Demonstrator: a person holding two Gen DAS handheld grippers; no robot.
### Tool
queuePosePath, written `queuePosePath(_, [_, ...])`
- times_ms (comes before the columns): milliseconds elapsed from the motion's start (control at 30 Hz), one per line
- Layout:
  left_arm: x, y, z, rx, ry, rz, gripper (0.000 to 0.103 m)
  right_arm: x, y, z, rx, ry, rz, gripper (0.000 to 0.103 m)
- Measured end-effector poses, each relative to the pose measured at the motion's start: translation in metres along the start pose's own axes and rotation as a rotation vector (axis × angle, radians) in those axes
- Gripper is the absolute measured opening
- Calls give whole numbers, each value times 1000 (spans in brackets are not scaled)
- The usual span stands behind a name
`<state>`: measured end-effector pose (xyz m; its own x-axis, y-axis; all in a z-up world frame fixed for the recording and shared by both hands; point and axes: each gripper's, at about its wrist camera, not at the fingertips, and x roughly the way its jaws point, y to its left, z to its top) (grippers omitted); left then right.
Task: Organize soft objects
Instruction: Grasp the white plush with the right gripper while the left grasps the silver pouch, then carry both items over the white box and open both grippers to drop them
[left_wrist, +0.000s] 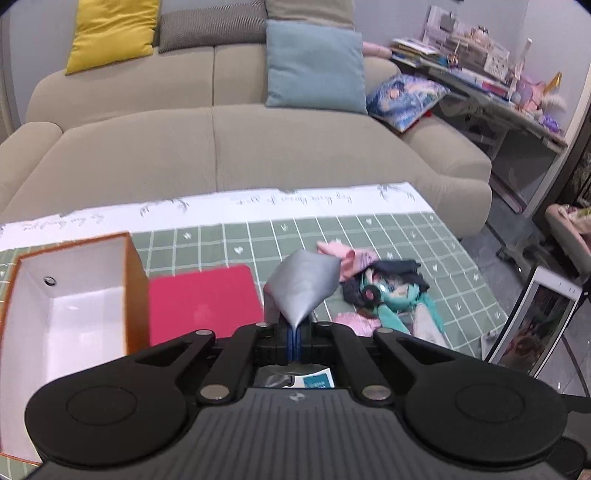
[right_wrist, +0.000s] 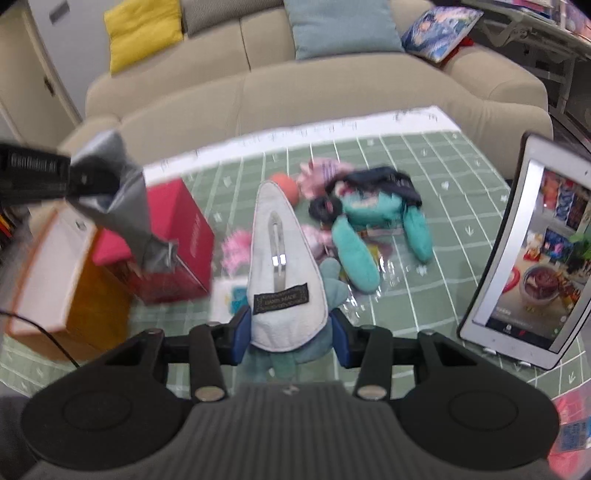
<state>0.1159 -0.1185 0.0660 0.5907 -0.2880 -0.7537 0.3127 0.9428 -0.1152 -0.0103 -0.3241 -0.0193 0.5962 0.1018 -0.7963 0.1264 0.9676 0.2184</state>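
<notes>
My left gripper (left_wrist: 294, 341) is shut on the tip of a silver-grey cloth (left_wrist: 304, 282), which fans out above the green checked tablecloth (left_wrist: 229, 240). From the right wrist view the left gripper (right_wrist: 75, 177) shows at the far left, with the grey cloth (right_wrist: 122, 199) hanging from it. My right gripper (right_wrist: 290, 336) grips the wide end of a white teardrop-shaped soft piece (right_wrist: 280, 266) that bears a metal hair clip and a black label. A pile of soft things lies ahead: a teal plush doll (right_wrist: 369, 229) (left_wrist: 391, 295) and pink fluffy pieces (right_wrist: 321, 173) (left_wrist: 347, 254).
An open orange box with a white inside (left_wrist: 74, 314) (right_wrist: 55, 266) stands at the left, and a red box (left_wrist: 201, 299) (right_wrist: 181, 229) stands beside it. An orange ball (right_wrist: 286, 186) lies near the pile. A lit tablet (right_wrist: 528, 251) leans at the right. A beige sofa (left_wrist: 214, 147) lies behind the table.
</notes>
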Motion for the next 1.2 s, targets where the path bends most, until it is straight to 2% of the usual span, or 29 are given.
queuePosePath(133, [-29,17,11,-31,-34,-28,2,-22,7,14,13,-45,37,44])
queuePosePath(267, [-65,42,22,-65,-92,-51,2,-42,35,31,-35,-95,56,45])
queuePosePath(433, [-99,85,28,-84,-154,26,2,-57,82,52,-101,-129,143,45])
queuePosePath(600, [-105,143,13,-167,-158,69,2,-48,151,67,-205,-124,225,45])
queuePosePath(733, [-97,186,-13,-252,-126,79,2,-17,212,64,-275,-70,274,45])
queuePosePath(933, [-74,241,-51,-345,-59,69,2,50,276,51,-298,90,304,45])
queuePosePath(1100, [-62,269,-73,-411,-33,29,2,105,312,39,-351,170,193,46])
queuePosePath(1200, [-56,270,-79,-412,-22,15,2,140,324,31,-404,252,139,46])
